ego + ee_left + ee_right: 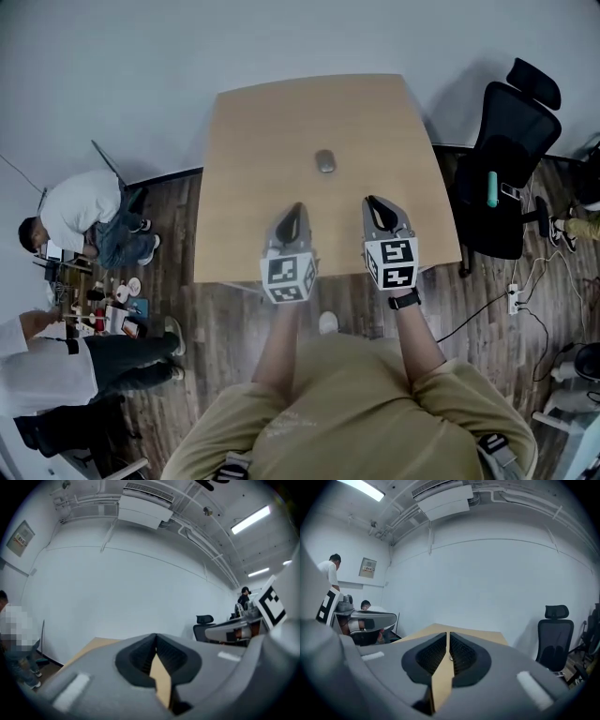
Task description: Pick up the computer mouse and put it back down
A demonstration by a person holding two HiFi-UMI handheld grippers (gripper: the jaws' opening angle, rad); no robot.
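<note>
A small grey computer mouse [325,161] lies alone near the middle of the light wooden table [272,122]. Both grippers hover over the table's near edge, short of the mouse and apart from it. In the head view my left gripper [295,207] sits below and left of the mouse, and my right gripper [372,201] below and right of it. Seen from its own camera, the left gripper [156,637] has its jaw tips touching with nothing between them. The right gripper [447,634] also stands shut and empty, pointing along the tabletop [480,634].
A black office chair [511,155] stands right of the table, also visible in the right gripper view [555,637]. A power strip [513,298] with cables lies on the wood floor at right. A person [84,211] sits at left beside floor clutter [112,309].
</note>
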